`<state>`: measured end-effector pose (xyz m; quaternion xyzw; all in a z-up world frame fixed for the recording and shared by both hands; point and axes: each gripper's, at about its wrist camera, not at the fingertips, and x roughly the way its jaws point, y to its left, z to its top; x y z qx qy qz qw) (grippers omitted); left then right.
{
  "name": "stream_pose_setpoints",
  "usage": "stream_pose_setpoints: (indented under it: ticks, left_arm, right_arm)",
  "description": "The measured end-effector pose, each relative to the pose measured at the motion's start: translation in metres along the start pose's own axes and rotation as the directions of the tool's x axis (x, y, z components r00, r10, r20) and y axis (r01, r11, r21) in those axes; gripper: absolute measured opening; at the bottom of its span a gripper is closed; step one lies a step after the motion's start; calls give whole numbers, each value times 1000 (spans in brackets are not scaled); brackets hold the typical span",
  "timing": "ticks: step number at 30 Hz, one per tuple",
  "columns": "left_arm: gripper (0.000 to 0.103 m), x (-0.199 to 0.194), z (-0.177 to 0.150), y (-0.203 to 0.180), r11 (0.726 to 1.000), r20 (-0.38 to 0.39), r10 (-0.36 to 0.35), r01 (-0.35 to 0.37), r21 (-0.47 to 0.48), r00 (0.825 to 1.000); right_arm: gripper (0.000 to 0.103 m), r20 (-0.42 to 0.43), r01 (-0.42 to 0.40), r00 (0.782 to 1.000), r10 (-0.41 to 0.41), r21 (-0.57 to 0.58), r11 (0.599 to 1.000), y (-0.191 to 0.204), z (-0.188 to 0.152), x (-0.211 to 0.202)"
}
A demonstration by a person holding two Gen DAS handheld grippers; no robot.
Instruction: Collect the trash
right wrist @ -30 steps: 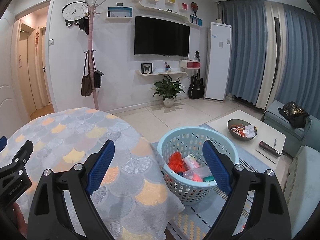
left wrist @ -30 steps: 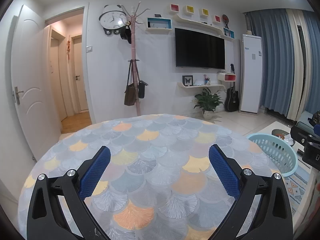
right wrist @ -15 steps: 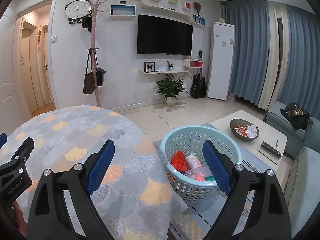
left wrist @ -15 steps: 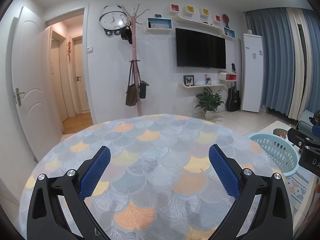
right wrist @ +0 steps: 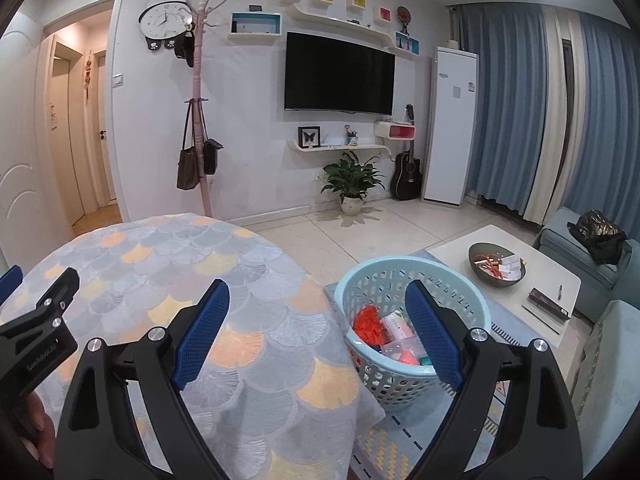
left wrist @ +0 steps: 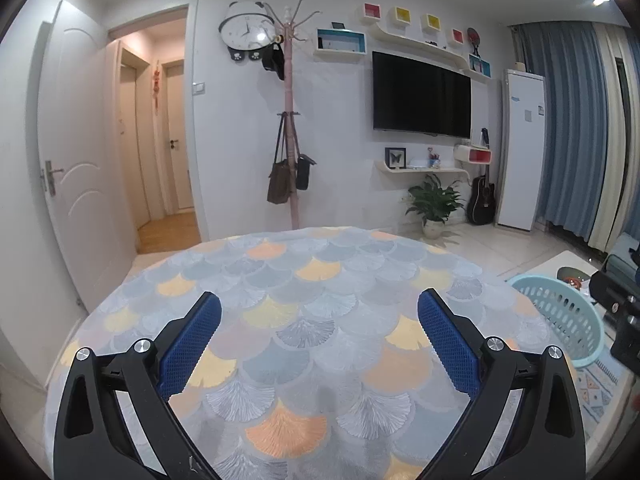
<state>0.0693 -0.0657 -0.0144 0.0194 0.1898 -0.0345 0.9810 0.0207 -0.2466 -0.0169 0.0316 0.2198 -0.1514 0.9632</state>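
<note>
I am holding both claws over the round table draped in a grey, orange and yellow fan-patterned cloth (left wrist: 320, 320), and I am seeing no trash left on its top in either view. The collected trash, an orange crumpled piece and some pink and white wrappers (right wrist: 394, 334), is lying in the pale blue perforated plastic basket (right wrist: 460, 292) on the floor just beside the table's right edge.

What I am worrying about: the cloth is hanging loose over the table edge next to the basket, so a low sweep of the right claw could snag it and drag it. The basket looks light; a knock on its rim could tip it and spill the wrappers. The two claws are also hovering close together, so crossing them carelessly could make them collide.

The left gripper (left wrist: 320, 338) is standing wide apart, its blue ribbed pads (left wrist: 188, 346) gripping nothing and touching nothing. The right gripper (right wrist: 318, 332) is equally wide, empty, hanging above the table edge and basket.
</note>
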Motion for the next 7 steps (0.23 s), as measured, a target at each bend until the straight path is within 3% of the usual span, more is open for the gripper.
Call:
stream_pose_setpoints:
  ticks: [4,7]
  left_arm:
    - [96,-5,4,10,1000,-38,-24,23,-13,999]
    - [96,-15,5,21,1000,-47,7,-7,-12,999]
  right_arm:
    - [85,7,-22,1000,23,-8,1000,12,5,-6]
    - [85,2,-47,999,47,-18,999,25,10,-9]
